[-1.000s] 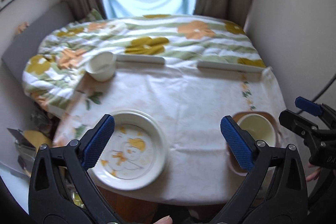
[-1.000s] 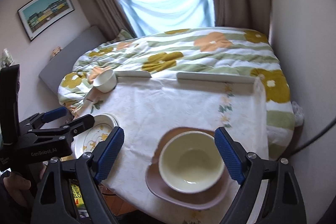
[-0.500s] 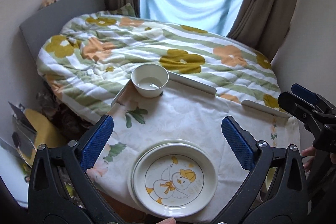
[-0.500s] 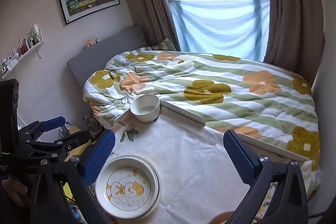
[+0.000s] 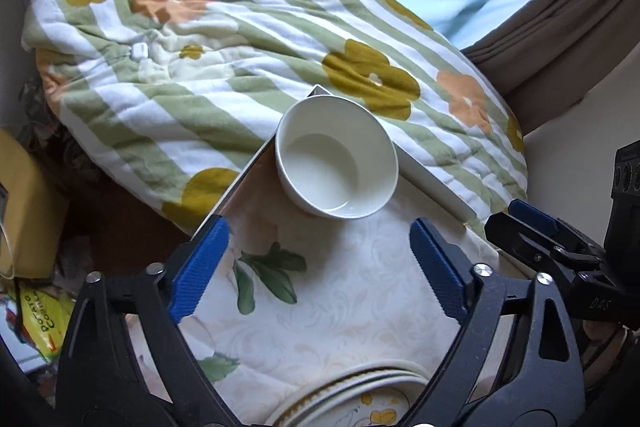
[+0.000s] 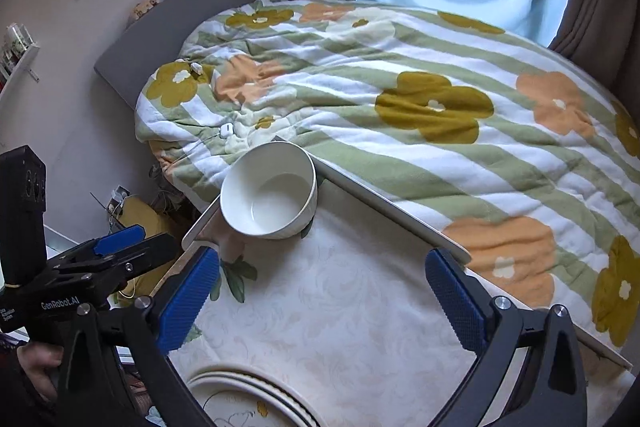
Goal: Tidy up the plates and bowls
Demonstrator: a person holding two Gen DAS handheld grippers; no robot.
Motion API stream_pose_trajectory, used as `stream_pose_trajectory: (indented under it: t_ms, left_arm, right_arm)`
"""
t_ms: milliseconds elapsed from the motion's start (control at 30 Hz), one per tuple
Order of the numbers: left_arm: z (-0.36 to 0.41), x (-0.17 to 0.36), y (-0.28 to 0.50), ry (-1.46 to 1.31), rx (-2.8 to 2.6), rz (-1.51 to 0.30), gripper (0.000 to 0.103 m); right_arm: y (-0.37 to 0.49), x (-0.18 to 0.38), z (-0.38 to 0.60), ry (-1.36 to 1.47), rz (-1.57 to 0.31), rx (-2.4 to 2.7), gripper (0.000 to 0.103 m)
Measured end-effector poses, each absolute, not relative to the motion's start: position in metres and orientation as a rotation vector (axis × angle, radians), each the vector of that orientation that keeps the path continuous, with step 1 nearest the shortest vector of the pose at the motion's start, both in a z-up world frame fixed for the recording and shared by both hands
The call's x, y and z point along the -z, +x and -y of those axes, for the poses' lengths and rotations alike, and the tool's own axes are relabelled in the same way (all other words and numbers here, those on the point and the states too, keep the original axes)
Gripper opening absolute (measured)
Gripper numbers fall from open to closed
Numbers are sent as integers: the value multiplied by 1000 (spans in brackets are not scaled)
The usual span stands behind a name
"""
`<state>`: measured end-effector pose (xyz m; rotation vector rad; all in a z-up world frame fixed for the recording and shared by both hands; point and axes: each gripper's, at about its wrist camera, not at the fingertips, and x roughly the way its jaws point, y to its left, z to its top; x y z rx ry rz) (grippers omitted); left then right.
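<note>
- A table [image 5: 440, 187] with a raised pale rim carries a cream tablecloth [image 5: 340, 291] printed with green leaves.
- A white bowl [image 5: 337, 157] stands upright in the table's far corner, just inside the rim.
- A stack of plates [image 6: 248, 401] sits at the near edge, well apart from the bowl.
- Beyond the rim lies a bed, covered by a striped floral quilt [image 6: 420, 99].

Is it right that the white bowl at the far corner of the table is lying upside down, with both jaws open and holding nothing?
Not quite. The white bowl is upright, mouth up; the left wrist view shows its hollow inside. The rest holds: it sits at the far corner of the table, and the left gripper and right gripper both have their jaws open, holding nothing.
</note>
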<state>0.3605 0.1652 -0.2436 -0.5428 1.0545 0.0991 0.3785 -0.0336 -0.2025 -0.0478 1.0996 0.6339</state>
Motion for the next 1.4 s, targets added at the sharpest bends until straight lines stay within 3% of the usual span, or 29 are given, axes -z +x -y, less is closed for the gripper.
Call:
stream_pose_trajectory:
  t_ms: [100, 233, 467, 633, 1033, 1400]
  left_arm:
    - [-175, 276, 386, -613, -69, -1103, 65]
    - [-184, 303, 406, -639, -66, -1138, 47]
    - [-191, 321, 420, -616, -69, -1157, 23]
    - [-192, 320, 421, -599, -74, -1150, 22]
    - [-169, 281, 406, -484, -76, -1084, 22]
    - [-88, 194, 337, -394, -35, -964, 22]
  right_arm:
    - [401, 229, 19, 17, -1152, -637, 95]
    - [421, 261, -1, 88, -1228, -642, 55]
    - [428, 281, -23, 74, -1246, -641, 38]
    - [429, 288, -27, 51, -1240, -613, 17]
    - [412, 270, -9, 96, -1183, -607, 16]
    - [340, 184, 65, 156, -1024, -614, 16]
